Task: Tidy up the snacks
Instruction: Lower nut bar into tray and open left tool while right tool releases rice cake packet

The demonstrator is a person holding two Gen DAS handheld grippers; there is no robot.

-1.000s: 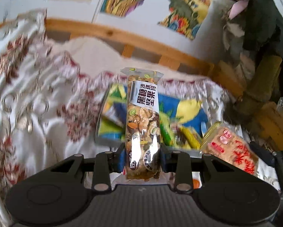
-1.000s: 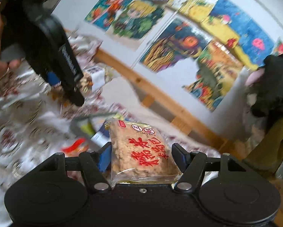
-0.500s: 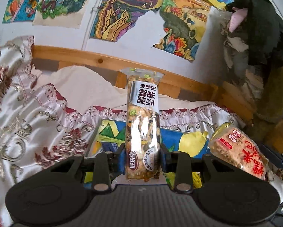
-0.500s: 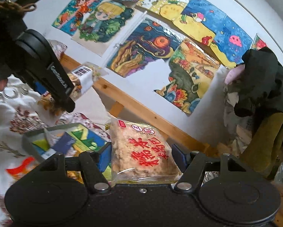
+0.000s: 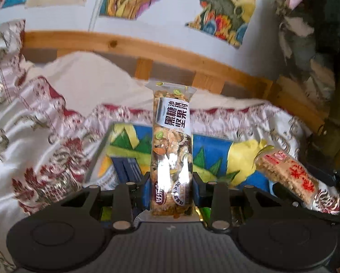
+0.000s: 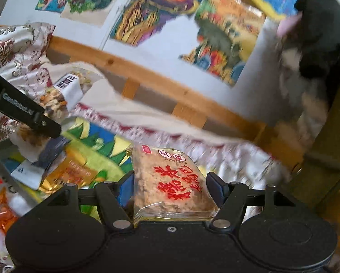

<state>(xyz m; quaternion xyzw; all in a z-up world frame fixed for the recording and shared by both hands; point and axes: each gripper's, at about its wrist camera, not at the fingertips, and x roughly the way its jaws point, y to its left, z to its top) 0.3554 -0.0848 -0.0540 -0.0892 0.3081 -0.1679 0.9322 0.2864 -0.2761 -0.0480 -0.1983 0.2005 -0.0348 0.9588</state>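
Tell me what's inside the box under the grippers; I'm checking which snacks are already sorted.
The box shows a gold packet and a white-and-dark packet on its colourful lining. The left gripper and nut bar cover the rest.

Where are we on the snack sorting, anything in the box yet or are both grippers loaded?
Partly done: the colourful box on the bedspread already holds some packets, including an orange one. In hand: the left gripper clamps a nut bar upright, and the right gripper clamps a rice cake packet; both are above the box area. Left: setting these two down. More loose snacks beyond that cannot be judged.
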